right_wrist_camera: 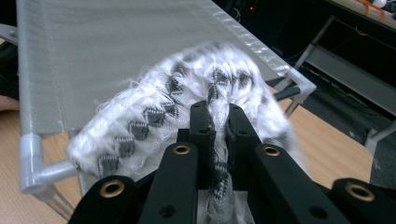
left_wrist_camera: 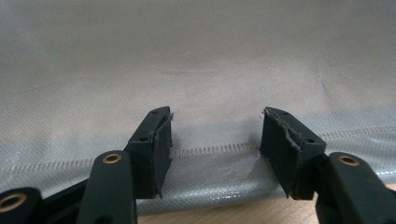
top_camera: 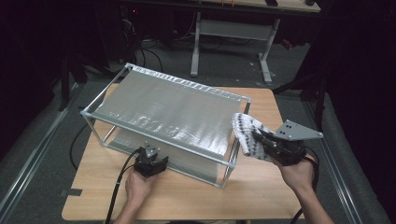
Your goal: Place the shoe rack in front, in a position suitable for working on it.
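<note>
High view: right gripper (top_camera: 259, 138) clamped on a fluffy patterned cloth (top_camera: 247, 134), held beside the right end of the mesh rack (top_camera: 163, 112), likely for draping; left gripper (top_camera: 150, 164) at the rack's near edge. Left gripper view: jaws apart, empty, either side of the mesh hem (left_wrist_camera: 215, 149). Right gripper view: cloth (right_wrist_camera: 154, 116) pinched tight between closed jaws

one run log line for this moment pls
right tool: shut on fluffy white black-patterned cloth | left tool: open at grey mesh rack edge

Fuzzy white knit cloth (right_wrist_camera: 154, 116); matt grey mesh fabric (top_camera: 163, 107) on frame (top_camera: 105, 91), probably metal; wood-grain table (top_camera: 187, 196).
</note>
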Motion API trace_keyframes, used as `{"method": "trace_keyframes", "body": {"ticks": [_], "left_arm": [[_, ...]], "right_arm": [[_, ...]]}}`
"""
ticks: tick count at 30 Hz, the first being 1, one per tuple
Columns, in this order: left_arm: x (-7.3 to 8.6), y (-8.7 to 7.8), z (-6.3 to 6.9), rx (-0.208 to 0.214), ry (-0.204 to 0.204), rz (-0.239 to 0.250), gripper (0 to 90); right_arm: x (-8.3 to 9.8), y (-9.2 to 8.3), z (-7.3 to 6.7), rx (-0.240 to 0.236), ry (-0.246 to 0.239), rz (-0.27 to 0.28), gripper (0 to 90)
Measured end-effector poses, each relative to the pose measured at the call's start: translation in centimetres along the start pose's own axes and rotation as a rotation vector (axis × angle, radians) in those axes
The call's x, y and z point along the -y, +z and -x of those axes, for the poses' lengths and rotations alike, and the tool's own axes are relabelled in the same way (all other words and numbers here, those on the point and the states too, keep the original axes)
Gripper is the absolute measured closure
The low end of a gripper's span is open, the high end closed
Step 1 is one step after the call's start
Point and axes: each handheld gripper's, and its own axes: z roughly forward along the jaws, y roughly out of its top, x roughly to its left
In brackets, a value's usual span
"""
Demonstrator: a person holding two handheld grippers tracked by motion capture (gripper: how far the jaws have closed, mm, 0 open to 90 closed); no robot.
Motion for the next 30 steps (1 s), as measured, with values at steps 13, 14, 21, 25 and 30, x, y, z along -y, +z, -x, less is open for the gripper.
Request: {"method": "trace_keyframes", "body": {"ticks": [13, 14, 21, 25, 30], "left_arm": [[-0.1, 0.1, 0.0, 0.0, 0.0, 0.003, 43.4], [-0.1, 0.1, 0.0, 0.0, 0.0, 0.003, 43.4], [0.0, 0.1, 0.0, -0.001, -0.002, 0.007, 43.4], [0.0, 0.1, 0.0, -0.001, -0.002, 0.008, 43.4], [0.0, 0.1, 0.0, -0.001, -0.003, 0.012, 43.4]], "right_arm": [[-0.6, 2.5, -2.2, -0.103, -0.068, -0.092, 83.8], [-0.6, 2.4, -2.5, -0.11, -0.071, -0.095, 83.8], [-0.6, 1.6, -3.8, -0.148, -0.115, -0.103, 83.8], [-0.7, 1.5, -4.0, -0.153, -0.122, -0.104, 83.7], [-0.5, 2.7, -2.8, -0.149, -0.077, -0.113, 83.8]]}}
